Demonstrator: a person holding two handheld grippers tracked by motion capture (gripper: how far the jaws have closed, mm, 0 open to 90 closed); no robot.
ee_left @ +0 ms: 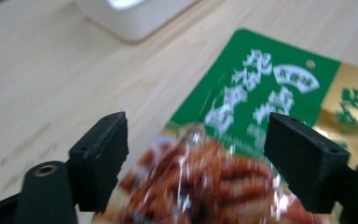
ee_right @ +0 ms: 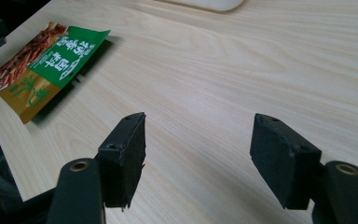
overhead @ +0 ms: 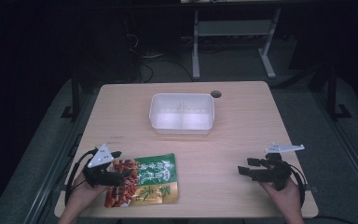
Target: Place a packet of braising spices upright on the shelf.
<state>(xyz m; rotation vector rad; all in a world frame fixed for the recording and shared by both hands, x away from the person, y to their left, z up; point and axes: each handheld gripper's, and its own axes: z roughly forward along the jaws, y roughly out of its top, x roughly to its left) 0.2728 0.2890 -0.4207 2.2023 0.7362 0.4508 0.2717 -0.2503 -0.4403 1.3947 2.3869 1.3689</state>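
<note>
White tub [overhead: 182, 113] beyond snack packet [overhead: 144, 179], well apart, bare table [overhead: 242, 140] between

My left hand [overhead: 81, 193] comes in from the near edge and holds my left gripper [overhead: 123, 175] low and pointing toward the right, its two black jaws spread wide apart with the grey three-cornered plate on top. My right hand [overhead: 286, 193] holds my right gripper [overhead: 243, 169] low and pointing toward the left, so the two face each other well apart, and its jaws stand wide open too
</note>
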